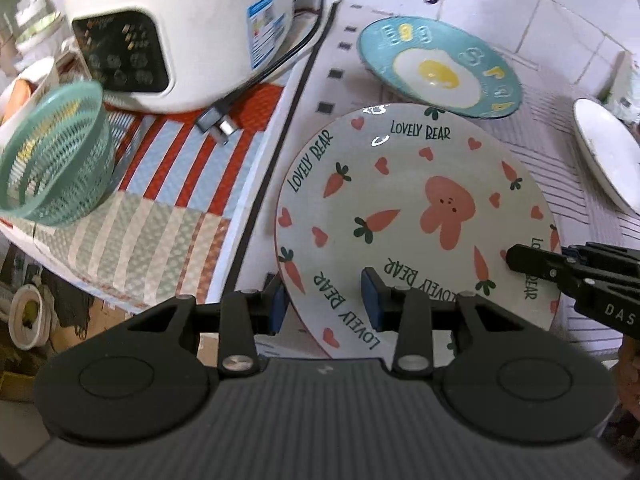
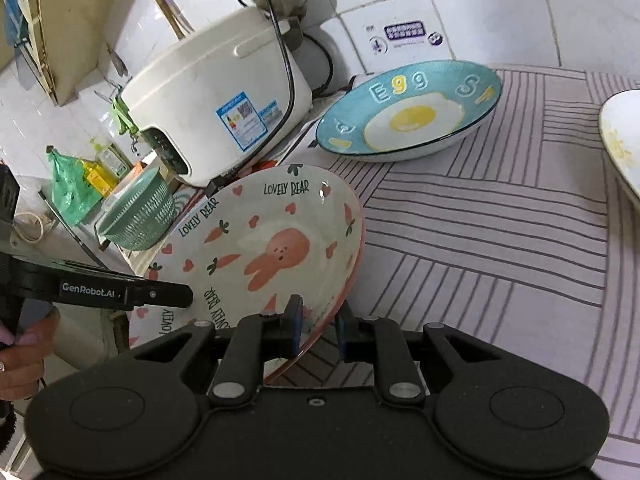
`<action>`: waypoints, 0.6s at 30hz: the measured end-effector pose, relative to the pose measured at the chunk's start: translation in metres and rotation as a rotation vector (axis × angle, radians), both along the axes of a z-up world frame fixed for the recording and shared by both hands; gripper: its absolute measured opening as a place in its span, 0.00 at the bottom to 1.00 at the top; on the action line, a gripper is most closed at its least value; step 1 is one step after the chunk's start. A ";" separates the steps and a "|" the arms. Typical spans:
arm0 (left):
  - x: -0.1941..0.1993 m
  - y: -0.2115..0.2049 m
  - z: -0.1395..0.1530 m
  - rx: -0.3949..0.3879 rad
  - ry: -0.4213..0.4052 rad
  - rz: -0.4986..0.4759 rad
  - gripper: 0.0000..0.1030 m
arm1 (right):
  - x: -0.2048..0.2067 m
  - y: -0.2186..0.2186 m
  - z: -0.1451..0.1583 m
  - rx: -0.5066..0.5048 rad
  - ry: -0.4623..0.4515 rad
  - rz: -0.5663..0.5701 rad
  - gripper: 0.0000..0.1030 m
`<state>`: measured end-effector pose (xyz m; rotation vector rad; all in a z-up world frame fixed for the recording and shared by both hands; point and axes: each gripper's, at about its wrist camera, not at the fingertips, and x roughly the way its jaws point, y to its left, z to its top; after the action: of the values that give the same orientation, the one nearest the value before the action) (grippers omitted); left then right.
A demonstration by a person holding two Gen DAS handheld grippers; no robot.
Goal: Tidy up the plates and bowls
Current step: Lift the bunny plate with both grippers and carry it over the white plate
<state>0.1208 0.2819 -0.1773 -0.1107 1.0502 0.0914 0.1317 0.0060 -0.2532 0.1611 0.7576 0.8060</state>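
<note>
Tiled kitchen wall [image 2: 480,12] at far side; counter below, covered w/ pale striped mat [image 2: 480,240] on right and red-and-grey plaid cloth [image 1: 180,184] on left.

Items:
- Bear plate [image 1: 400,208]: cream, pink bunny at centre, carrots, hearts, "LOVELY BEAR" lettering. Near centre of scene, over the join between mat and cloth, tilted, pink underside showing along right edge. Rim caught at near-left and near-right by the two grippers.
- Egg plate [image 2: 408,116]: teal, fried-egg print, "EGG" letters. On mat beyond bear plate, near wall, apart from it.
- White plate [image 2: 620,140]: far right on mat, partly cut off by frame edge, well apart from the others.
- Rice cooker [image 2: 212,92]: white, dark control panel, blue label, on cloth at far left; cord and plug [image 1: 218,122] lying beside it.
- Green mesh basket [image 1: 56,164]: on cloth, left of bear plate, near cooker front.

Grippers:
- Left gripper [image 1: 324,302]: fingers astride near-left rim, one under, one on inner face; fairly wide gap, cannot tell if pads press.
- Right gripper [image 2: 319,326]: fingers narrowly set, clamped on near-right rim, one pad on inner face, other on pink underside.
- Person's hand [image 2: 24,356] on left gripper's handle, at left edge of right-wrist view.
</note>
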 end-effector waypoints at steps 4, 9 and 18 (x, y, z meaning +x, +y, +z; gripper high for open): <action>0.001 -0.013 0.016 -0.016 -0.020 -0.020 0.36 | -0.008 -0.017 0.013 0.005 -0.022 -0.011 0.22; 0.004 -0.039 0.038 -0.020 -0.057 -0.079 0.36 | -0.022 -0.043 0.035 -0.003 -0.046 -0.051 0.22; 0.013 -0.101 0.076 -0.056 -0.106 -0.142 0.36 | -0.044 -0.101 0.074 -0.011 -0.166 -0.176 0.22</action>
<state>0.1339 0.1814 -0.1016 -0.0905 0.9521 -0.0713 0.0875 -0.0952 -0.1796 0.1467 0.5828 0.6389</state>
